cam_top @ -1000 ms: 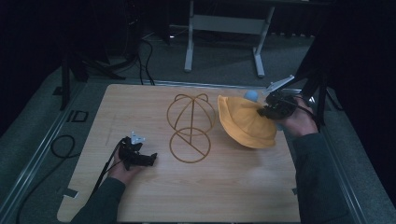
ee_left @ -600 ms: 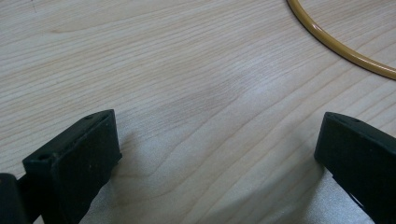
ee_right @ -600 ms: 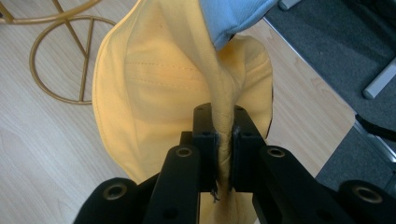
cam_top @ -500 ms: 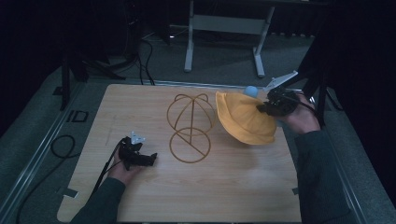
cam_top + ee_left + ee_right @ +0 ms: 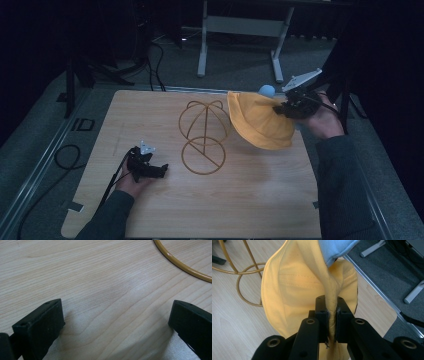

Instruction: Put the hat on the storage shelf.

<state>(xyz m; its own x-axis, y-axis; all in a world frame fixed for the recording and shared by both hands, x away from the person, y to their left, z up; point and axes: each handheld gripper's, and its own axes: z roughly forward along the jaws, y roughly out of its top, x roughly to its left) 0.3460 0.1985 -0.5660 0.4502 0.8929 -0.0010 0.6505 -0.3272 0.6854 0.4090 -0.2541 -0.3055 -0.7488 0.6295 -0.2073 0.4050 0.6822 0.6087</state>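
Beside the golden wire hat stand (image 5: 204,137), the right gripper (image 5: 280,109) pinches the yellow fabric hat (image 5: 257,125) aloft, not yet placed; the left gripper (image 5: 159,171) rests wide, empty.

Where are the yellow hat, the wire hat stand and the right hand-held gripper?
yellow hat (image 5: 257,125), high view, on its crown.
wire hat stand (image 5: 203,156), high view, on its base ring.
right hand-held gripper (image 5: 331,315), right gripper view, between fingertips.

Right gripper (image 5: 331,312) clamped, raised — left gripper (image 5: 159,171) agape, low
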